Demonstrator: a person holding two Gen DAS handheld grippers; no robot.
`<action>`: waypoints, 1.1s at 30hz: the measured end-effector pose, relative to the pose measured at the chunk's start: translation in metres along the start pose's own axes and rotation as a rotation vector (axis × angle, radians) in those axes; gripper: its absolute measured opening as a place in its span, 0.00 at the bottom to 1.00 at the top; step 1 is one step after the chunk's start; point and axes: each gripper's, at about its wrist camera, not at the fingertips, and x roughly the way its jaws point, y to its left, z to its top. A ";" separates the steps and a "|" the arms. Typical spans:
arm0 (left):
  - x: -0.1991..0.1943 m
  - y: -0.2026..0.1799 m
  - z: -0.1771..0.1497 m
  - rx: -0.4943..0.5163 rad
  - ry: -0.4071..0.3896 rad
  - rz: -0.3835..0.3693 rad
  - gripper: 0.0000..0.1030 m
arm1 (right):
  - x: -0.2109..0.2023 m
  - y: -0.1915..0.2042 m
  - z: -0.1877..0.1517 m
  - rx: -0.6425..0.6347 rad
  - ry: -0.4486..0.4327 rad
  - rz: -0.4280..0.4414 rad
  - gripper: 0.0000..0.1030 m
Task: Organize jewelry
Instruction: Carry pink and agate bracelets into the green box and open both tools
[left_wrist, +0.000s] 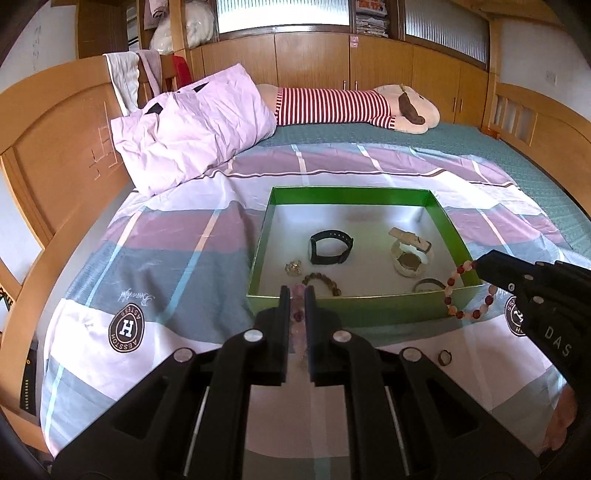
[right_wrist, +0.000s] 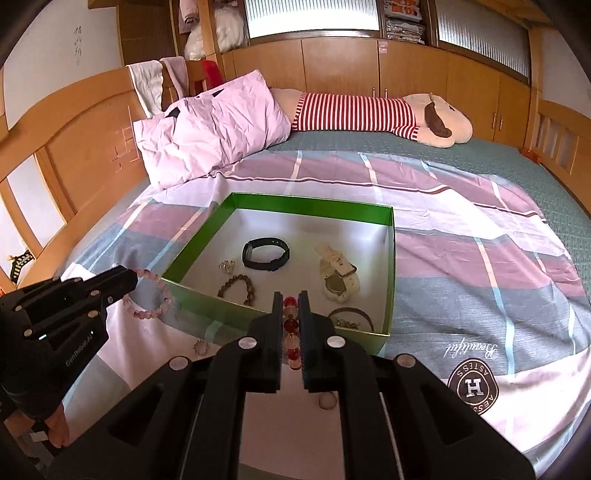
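the left gripper (left_wrist: 297, 295) has its jaws clamped on a pink bead bracelet (right_wrist: 157, 295), which hangs from its tip just outside the near left corner of the green box (left_wrist: 369, 192). the right gripper (right_wrist: 288, 299) has its jaws clamped on a red and white bead bracelet (left_wrist: 467, 291), which dangles over the near right edge of the same box.

the box sits open on the striped bedspread (left_wrist: 177, 266) in the middle of the bed. inside it lie a black watch (left_wrist: 330, 247) toward the back left, a cream watch (left_wrist: 408, 254) to its right, a brown bead bracelet (left_wrist: 325, 282) near the front wall, a small sparkly piece (left_wrist: 293, 267) just left of that, and a dark bangle (left_wrist: 428, 285) in the front right corner.

two small rings remain on the bedspread in front of the box: a beaded ring (right_wrist: 199, 347) and a plain ring (right_wrist: 327, 400).

a pink pillow (left_wrist: 192, 125) and a striped plush toy (left_wrist: 351, 105) lie at the far side of the bed.
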 end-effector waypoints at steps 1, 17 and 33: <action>0.001 0.000 0.000 -0.001 0.006 -0.002 0.07 | 0.000 0.000 0.001 0.002 -0.002 0.001 0.07; 0.007 -0.002 -0.003 0.010 0.026 0.006 0.07 | 0.004 0.000 -0.001 0.005 0.000 0.004 0.07; 0.035 0.005 0.064 -0.094 0.028 -0.157 0.07 | 0.003 -0.045 0.033 0.155 -0.065 0.006 0.07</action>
